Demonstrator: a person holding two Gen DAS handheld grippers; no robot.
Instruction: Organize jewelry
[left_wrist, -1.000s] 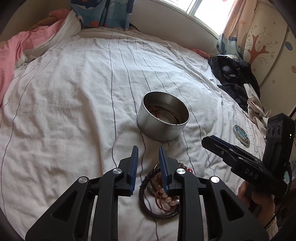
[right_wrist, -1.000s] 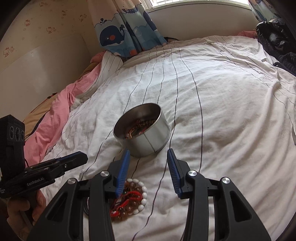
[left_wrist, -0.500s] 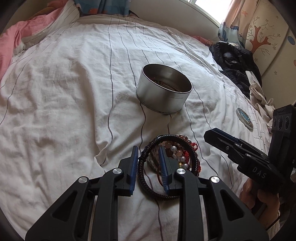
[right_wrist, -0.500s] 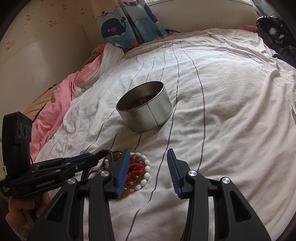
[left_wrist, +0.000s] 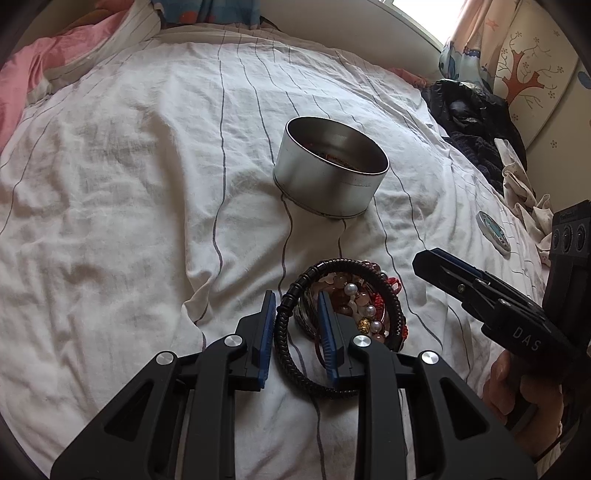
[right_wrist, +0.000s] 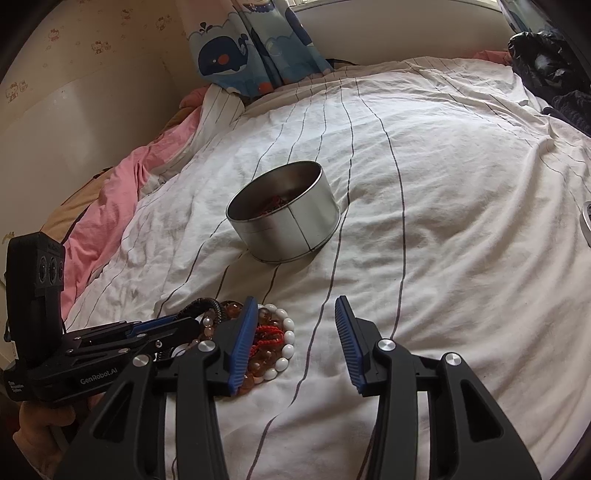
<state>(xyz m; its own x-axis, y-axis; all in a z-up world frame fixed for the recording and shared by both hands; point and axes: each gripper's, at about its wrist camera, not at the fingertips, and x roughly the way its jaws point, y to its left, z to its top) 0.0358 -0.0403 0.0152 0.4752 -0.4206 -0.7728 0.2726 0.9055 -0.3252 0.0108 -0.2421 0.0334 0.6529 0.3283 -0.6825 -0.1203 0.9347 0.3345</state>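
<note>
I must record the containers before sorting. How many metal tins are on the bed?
1. The round metal tin stands open on the white striped sheet, beyond the bracelet pile. Some jewelry already lies inside it. Another could be hidden outside the views.

Round tin (right_wrist: 291, 225) on striped sheet (right_wrist: 461, 192), bracelets (right_wrist: 275, 343) nearer — fingers (right_wrist: 242, 339) apart

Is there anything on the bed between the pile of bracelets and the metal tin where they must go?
Nothing visible stands in the way. Only bare striped sheet lies between the bracelet pile and the open metal tin. The left gripper already straddles the black braided bracelet, its fingers not yet pressing it.
</note>
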